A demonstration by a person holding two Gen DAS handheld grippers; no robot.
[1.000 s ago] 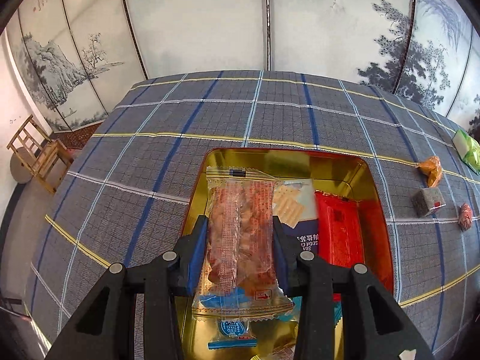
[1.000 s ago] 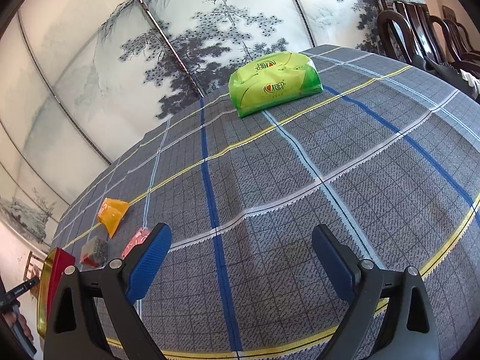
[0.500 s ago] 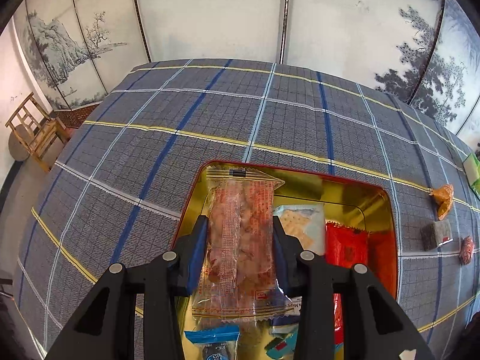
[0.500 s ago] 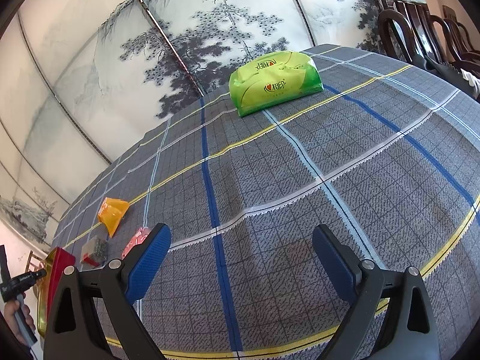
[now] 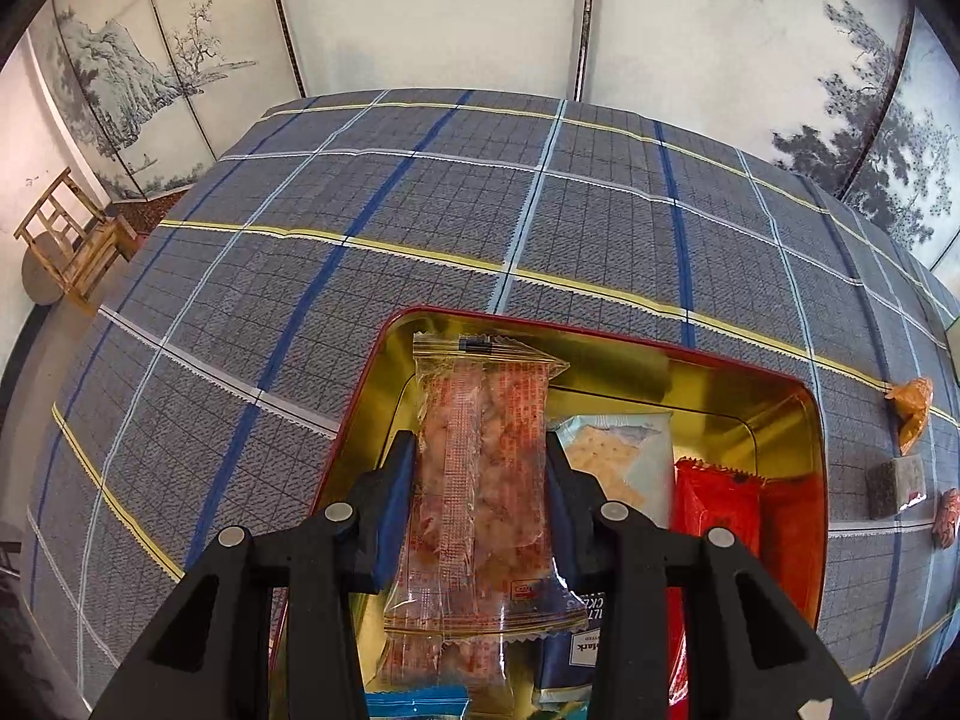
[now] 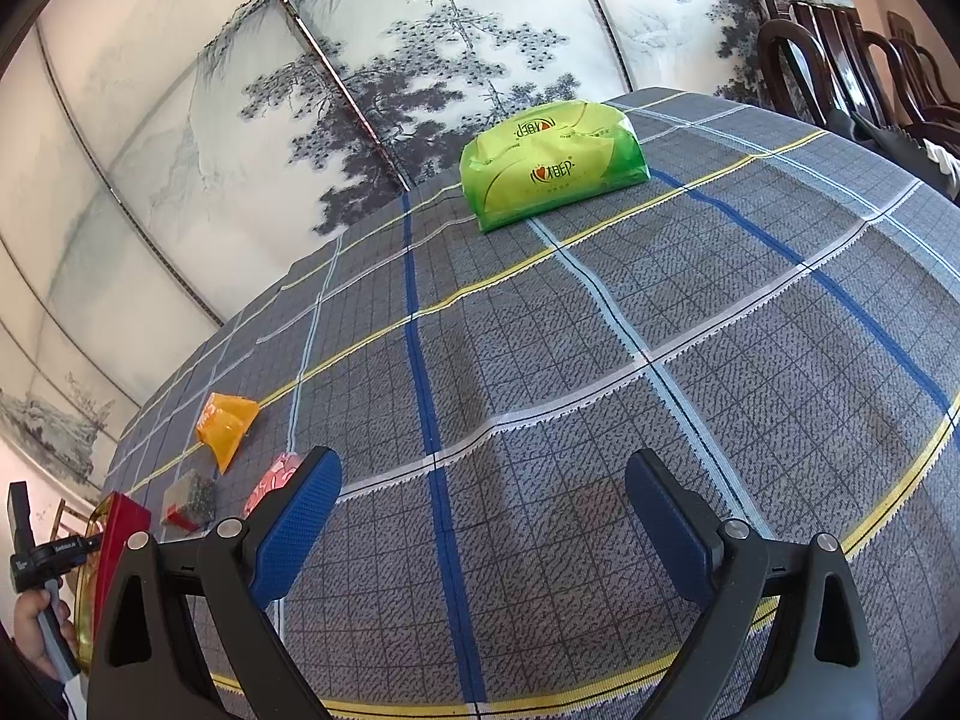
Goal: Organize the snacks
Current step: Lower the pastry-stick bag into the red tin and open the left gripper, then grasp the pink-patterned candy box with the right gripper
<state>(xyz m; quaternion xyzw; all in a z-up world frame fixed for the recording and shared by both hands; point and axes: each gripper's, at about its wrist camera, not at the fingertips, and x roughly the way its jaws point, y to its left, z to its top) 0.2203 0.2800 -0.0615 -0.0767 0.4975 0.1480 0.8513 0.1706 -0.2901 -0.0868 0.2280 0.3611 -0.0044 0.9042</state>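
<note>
My left gripper [image 5: 480, 480] is shut on a long clear packet of reddish snack [image 5: 483, 450], held over the left part of a red tin with a gold inside [image 5: 600, 339]. In the tin lie a cracker packet [image 5: 624, 450], a red packet [image 5: 717, 504] and a blue packet [image 5: 414, 705]. On the cloth right of the tin sit an orange packet [image 5: 912, 405], a dark grey packet [image 5: 897, 483] and a pink packet [image 5: 948, 516]. My right gripper [image 6: 483, 510] stands open over bare cloth, nothing between its fingers; the orange [image 6: 225, 426], grey [image 6: 189, 501] and pink [image 6: 273, 477] packets lie to its left.
A green tissue pack [image 6: 549, 165] sits at the table's far side. Dark chairs [image 6: 840, 66] stand at the right edge. A wooden chair [image 5: 66, 240] is on the floor far left. A hand [image 6: 36, 618] holding the other gripper's handle shows beside the red tin [image 6: 117, 540]. Painted screens stand behind the table.
The left gripper moved with its clear packet toward the tin's left side, so the tin sits lower and more rightward in view. The right gripper stayed put.
</note>
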